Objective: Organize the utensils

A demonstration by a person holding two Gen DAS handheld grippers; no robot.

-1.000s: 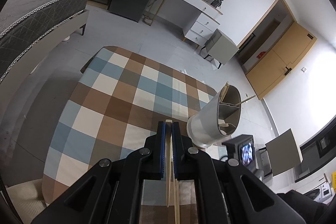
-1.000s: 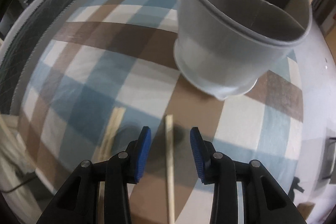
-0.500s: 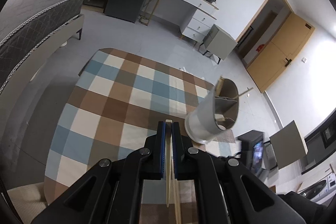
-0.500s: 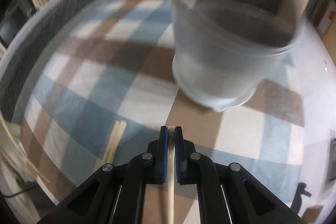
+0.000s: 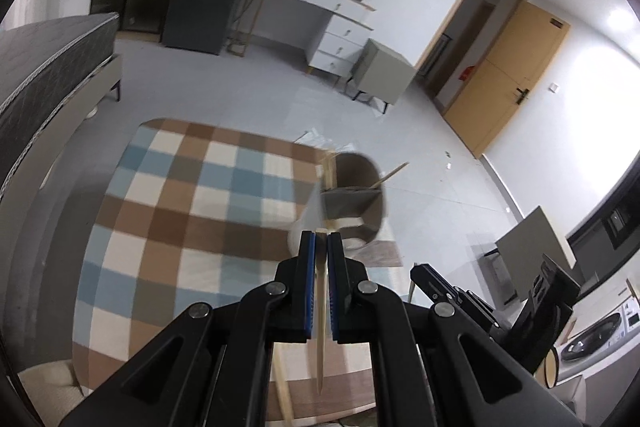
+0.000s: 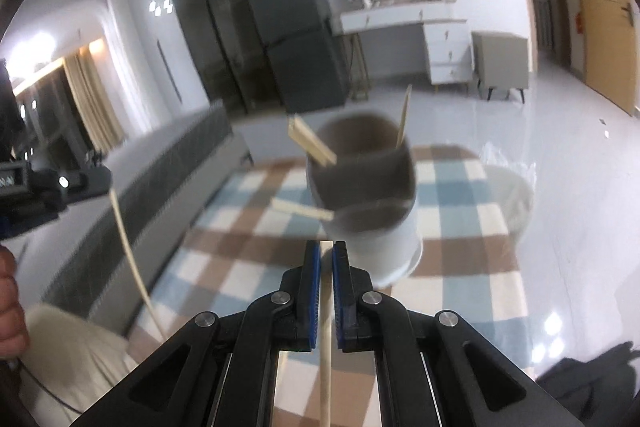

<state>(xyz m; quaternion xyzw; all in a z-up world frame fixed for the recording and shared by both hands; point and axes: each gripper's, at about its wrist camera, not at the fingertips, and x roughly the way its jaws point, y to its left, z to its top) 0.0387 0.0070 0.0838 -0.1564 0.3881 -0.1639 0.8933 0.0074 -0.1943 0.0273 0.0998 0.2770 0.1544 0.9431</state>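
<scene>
Left wrist view: left gripper [image 5: 321, 239], black with blue pads, clamped tight on a pale wooden chopstick [image 5: 320, 323] running lengthwise between the jaws, its thin end hanging back toward the camera. Just past the fingertips, a round grey utensil holder with inner dividers [image 5: 352, 203], blurred, standing at the right edge of a blue, brown and cream checked tablecloth [image 5: 192, 211]. A few more wooden sticks [image 5: 390, 174] leaning out of the holder's compartments. Low on the right, part of the other black gripper tool [image 5: 496, 311], raised beside this one. Beyond the table: grey floor, a white desk with drawers [image 5: 320, 23], a wooden door [image 5: 504, 83].

Right wrist view: right gripper [image 6: 326, 250] pressed shut on a second pale wooden chopstick [image 6: 326, 355], held along the jaw line with its length trailing down toward the camera. Straight ahead, near the fingertips, the same grey holder [image 6: 368, 195], motion-blurred, with flat wooden sticks [image 6: 312, 145] slanting out to the left and one thin stick [image 6: 404, 119] upright at the back. Another stick [image 6: 304, 211] lying across the holder's front rim. At the left edge, the left tool [image 6: 48, 187] with its long chopstick [image 6: 132, 259] drooping down, and a person's fingers [image 6: 10, 307] wrapped at the frame's border.
</scene>
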